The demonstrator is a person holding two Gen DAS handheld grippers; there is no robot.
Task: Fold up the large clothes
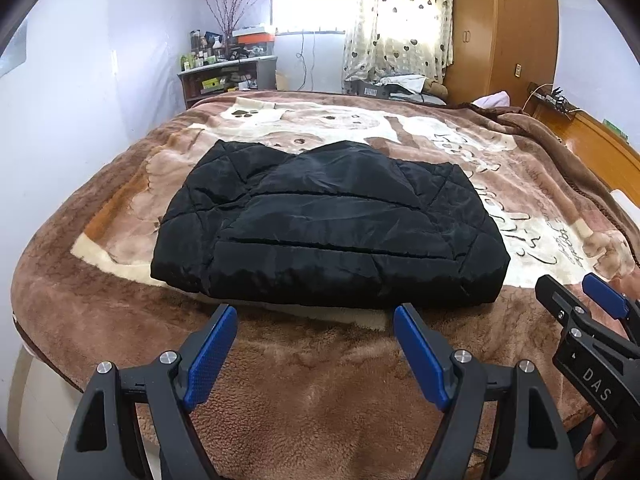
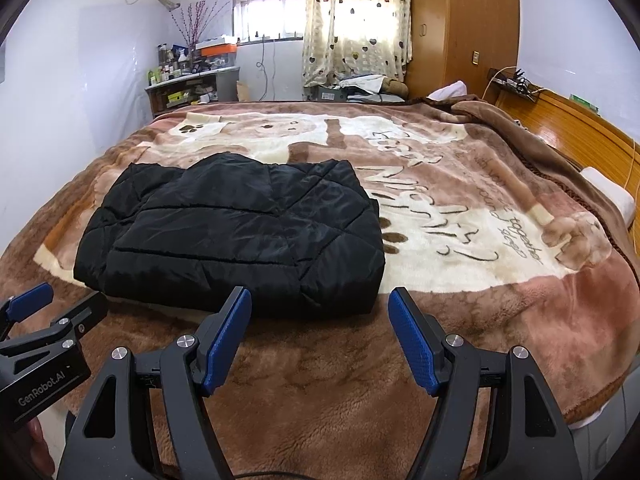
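A black quilted jacket (image 1: 328,224) lies folded into a rough rectangle on the bed; it also shows in the right wrist view (image 2: 236,236). My left gripper (image 1: 316,316) is open and empty, just short of the jacket's near edge. My right gripper (image 2: 320,300) is open and empty, near the jacket's near right corner. The right gripper also shows at the right edge of the left wrist view (image 1: 576,288). The left gripper shows at the left edge of the right wrist view (image 2: 60,300).
A brown plush blanket (image 2: 460,208) with bear pictures covers the bed. A wooden headboard (image 2: 580,128) runs along the right. A cluttered shelf (image 1: 228,72), a curtain (image 2: 356,20) and a wooden wardrobe (image 1: 504,28) stand at the far end.
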